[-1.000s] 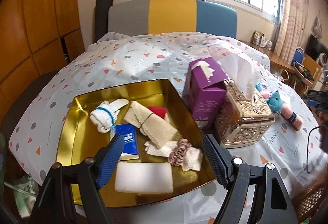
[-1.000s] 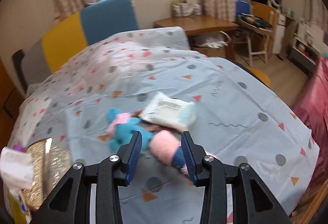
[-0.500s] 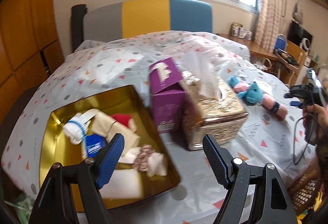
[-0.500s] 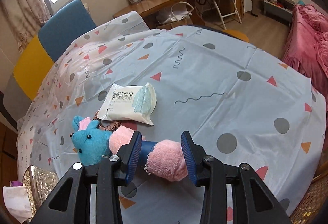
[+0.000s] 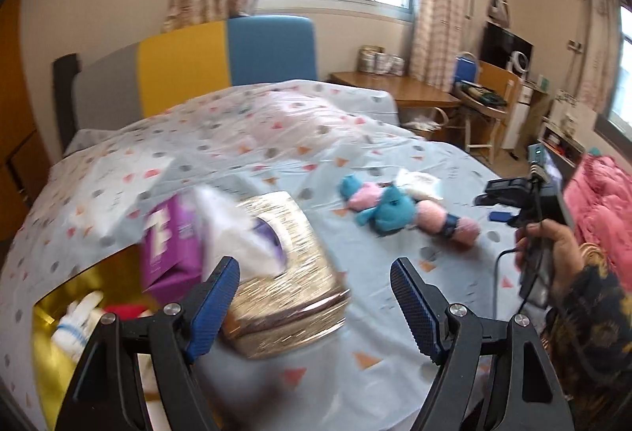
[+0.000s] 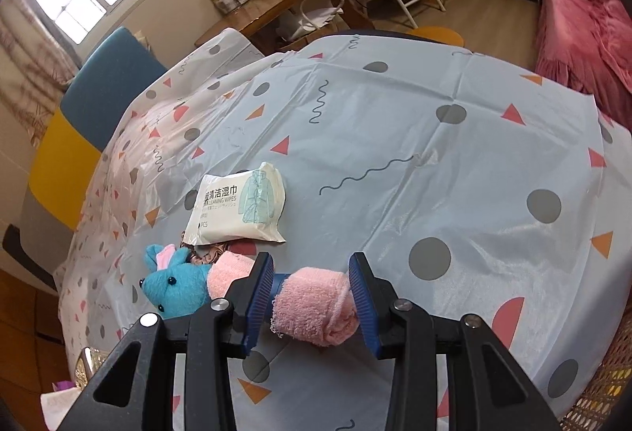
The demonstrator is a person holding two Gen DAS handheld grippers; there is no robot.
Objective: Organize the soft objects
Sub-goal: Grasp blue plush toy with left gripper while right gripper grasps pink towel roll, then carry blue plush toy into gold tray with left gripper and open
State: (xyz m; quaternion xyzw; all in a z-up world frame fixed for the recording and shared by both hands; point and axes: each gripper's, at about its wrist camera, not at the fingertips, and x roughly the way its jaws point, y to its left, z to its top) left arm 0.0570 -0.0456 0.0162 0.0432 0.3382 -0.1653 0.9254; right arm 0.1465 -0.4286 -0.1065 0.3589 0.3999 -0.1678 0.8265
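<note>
My right tongs (image 6: 311,297) sit around a rolled pink towel (image 6: 316,308). It is fuzzy and soft, shaped like a fat sausage, with a dark blue band (image 6: 281,282) near its middle. The blue ridged pads stand on both sides of the roll, but I cannot tell if they press it or only sit close to it. The roll lies on the counter, which has a smooth, shiny plastic cloth (image 6: 395,154) over it, pale blue with gray dots, orange and red triangles and dark squiggles. Touching the far end of the roll is a blue plush bunny (image 6: 173,291) with black bead eyes and a pink ear. Just behind them lies a flat white pack of wipes (image 6: 239,210); I can read "CLEANING WIPES" on it, some Chinese letters and a drawing of a coat. My left tongs (image 5: 315,300) are wide open and hold nothing. Below them I see a shiny gold tissue box (image 5: 288,281) with a bumpy pattern and white tissue (image 5: 237,237) sticking out, though it is blurry. Beside it is a purple cardboard box (image 5: 170,245) with a white mark I cannot read. At the left is a gold metal tray (image 5: 47,316) with a white sock that has blue stripes (image 5: 77,322) in it.
</note>
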